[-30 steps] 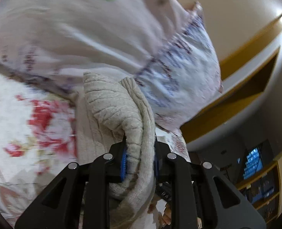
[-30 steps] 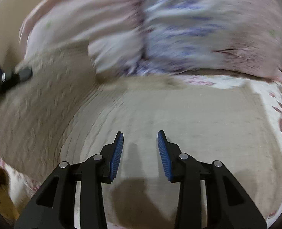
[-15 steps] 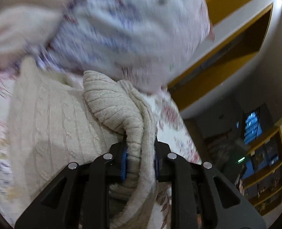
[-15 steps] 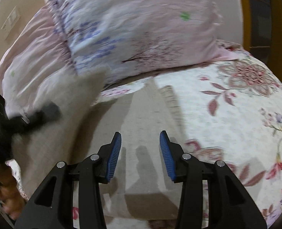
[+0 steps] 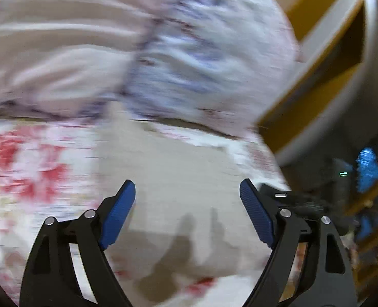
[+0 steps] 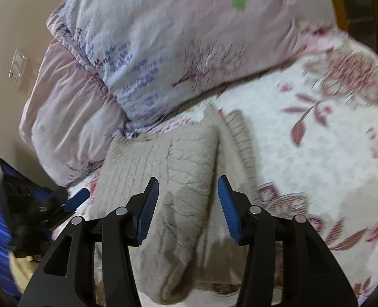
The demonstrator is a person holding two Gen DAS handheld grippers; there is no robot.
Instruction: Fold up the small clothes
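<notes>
floral bedding (image 6: 316, 153) fills the right side of the right wrist view, with pink pillows (image 6: 189, 38) piled across the top and a beige knit sweater (image 6: 168, 168) lying at centre, one side turned over on itself along a lengthwise crease. the right gripper (image 6: 187, 204) hovers low over that crease with its jaws apart and empty, and the left gripper (image 5: 187, 215), in its blurred view, is spread wide over the same beige cloth, holding nothing. i judge one lengthwise fold laid, with at least another fold left before the sweater is a neat bundle.
</notes>
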